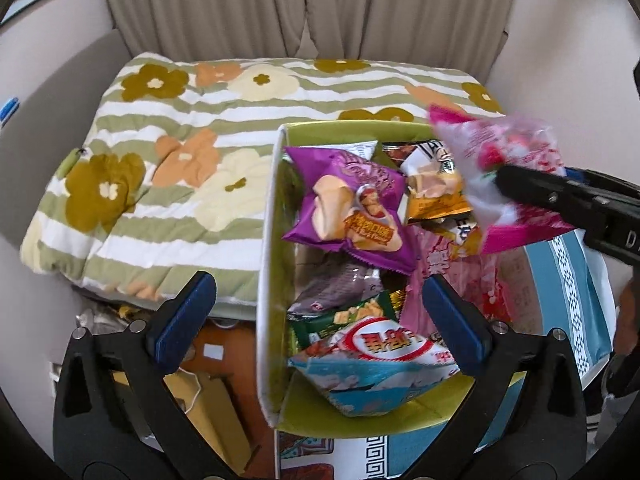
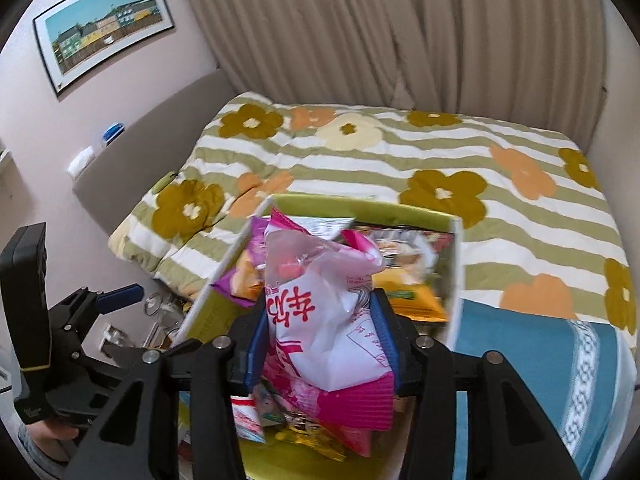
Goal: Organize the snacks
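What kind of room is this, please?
Most likely a bedroom. A bed with a flowered quilt fills the middle, long curtains hang behind it, and a framed picture is on the wall.

In the left wrist view the box (image 1: 269, 264) fills the centre and lower right of the frame, resting on the bed (image 1: 168, 168), whose quilt spreads to the upper left. Inside the box, one chip bag (image 1: 352, 208) lies at the top middle, a second bag (image 1: 376, 368) nearer the bottom edge. The right tongs (image 1: 496, 178) enter from the right, clamped on a snack packet (image 1: 504, 160) above the box's upper right corner. The left tongs (image 1: 316, 320) stand spread at the bottom, straddling the box's left wall. Curtains (image 1: 320, 8) hang behind the bed along the top
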A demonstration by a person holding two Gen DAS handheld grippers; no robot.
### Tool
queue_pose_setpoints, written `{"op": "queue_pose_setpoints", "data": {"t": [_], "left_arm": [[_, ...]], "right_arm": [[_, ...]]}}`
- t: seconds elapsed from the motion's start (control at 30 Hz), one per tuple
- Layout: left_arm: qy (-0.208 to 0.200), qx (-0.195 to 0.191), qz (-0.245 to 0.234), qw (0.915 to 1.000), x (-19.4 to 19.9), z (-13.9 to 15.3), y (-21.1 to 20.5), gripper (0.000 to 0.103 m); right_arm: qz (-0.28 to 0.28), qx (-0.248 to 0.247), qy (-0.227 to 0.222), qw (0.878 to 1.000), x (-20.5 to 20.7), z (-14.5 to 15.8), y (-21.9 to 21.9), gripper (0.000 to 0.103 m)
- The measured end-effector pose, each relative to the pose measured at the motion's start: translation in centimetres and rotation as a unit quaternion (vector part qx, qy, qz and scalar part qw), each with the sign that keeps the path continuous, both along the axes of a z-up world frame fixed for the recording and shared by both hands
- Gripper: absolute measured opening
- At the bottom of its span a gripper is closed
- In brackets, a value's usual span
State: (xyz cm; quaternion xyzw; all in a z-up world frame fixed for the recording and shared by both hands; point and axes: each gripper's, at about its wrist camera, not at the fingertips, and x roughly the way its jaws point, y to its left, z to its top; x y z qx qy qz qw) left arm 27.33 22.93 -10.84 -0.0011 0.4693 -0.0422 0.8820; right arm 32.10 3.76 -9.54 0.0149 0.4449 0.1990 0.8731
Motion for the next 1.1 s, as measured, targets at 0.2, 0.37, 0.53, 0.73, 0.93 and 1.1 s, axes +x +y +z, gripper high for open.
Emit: {"op": "queue_pose_setpoints", "data": {"t": [0.2,0.37,0.53,0.73,0.93,1.1], "left_arm": [[0.003,0.017,0.022,0.9996,-2.0,-0.3,0.9,0.102],[-0.001,0.015,0.045,0.9989,-4.8,0.1,0.6,0.102],[-0.017,0.013,0.053,0.9984,-7.9,2.2,-1.6,0.102],[-0.058,0.027,0.046,0.9969,-11.8,5.7,-5.3,0.102],[-0.105,0.037,0.023,0.9935,-15.8,8.7,-9.5,0.102],[-0.144,0.023,0.009,0.9892,-18.5,10.8,-12.2,0.102]], "right_arm": [[0.021,0.017,-0.017,1.0,-1.4,-0.3,1.4,0.101],[0.012,0.008,-0.025,1.0,-3.6,0.0,0.0,0.101],[0.002,0.018,-0.045,0.999,-6.7,1.7,-2.2,0.101],[-0.019,0.026,-0.083,0.996,-11.7,4.6,-5.8,0.101],[-0.093,-0.01,-0.118,0.989,-17.1,7.6,-10.4,0.101],[-0.142,-0.037,-0.128,0.981,-20.4,9.0,-13.6,0.101]]}}
